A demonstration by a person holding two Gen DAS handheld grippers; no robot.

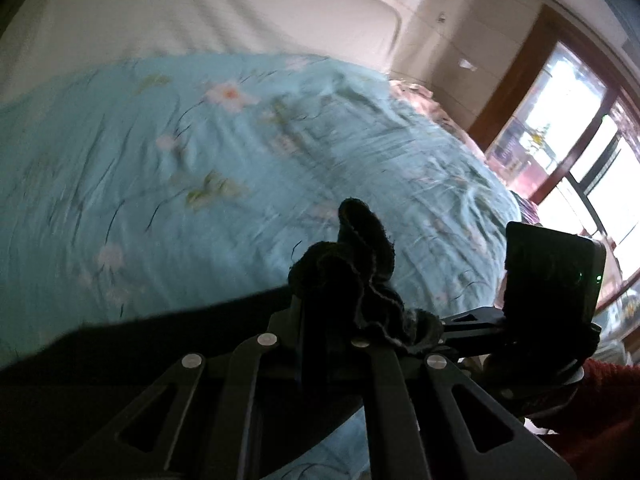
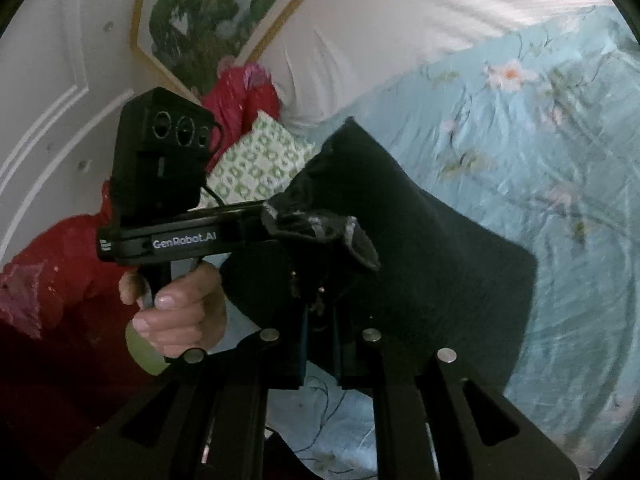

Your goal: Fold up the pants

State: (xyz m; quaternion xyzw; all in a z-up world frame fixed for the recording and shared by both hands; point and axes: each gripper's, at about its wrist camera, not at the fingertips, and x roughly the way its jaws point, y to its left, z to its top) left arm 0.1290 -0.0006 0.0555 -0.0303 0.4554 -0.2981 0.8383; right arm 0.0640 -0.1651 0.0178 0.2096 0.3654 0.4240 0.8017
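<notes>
Left wrist: both claws (clamped) on black pants (image 1: 352, 276)

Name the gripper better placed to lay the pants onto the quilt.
Probably right: the right gripper clamps the pants where their broad panel spreads over the quilt; the left gripper pinches only a bunched corner.

The pants (image 2: 420, 240) hang above the quilt (image 2: 540, 168), pinched at one edge by the left gripper (image 2: 316, 228) and the right gripper (image 2: 320, 320) side by side. Beyond the quilt lies a bare sheet (image 1: 200, 12); a patterned pillow (image 2: 260, 160) sits behind the left gripper.
</notes>
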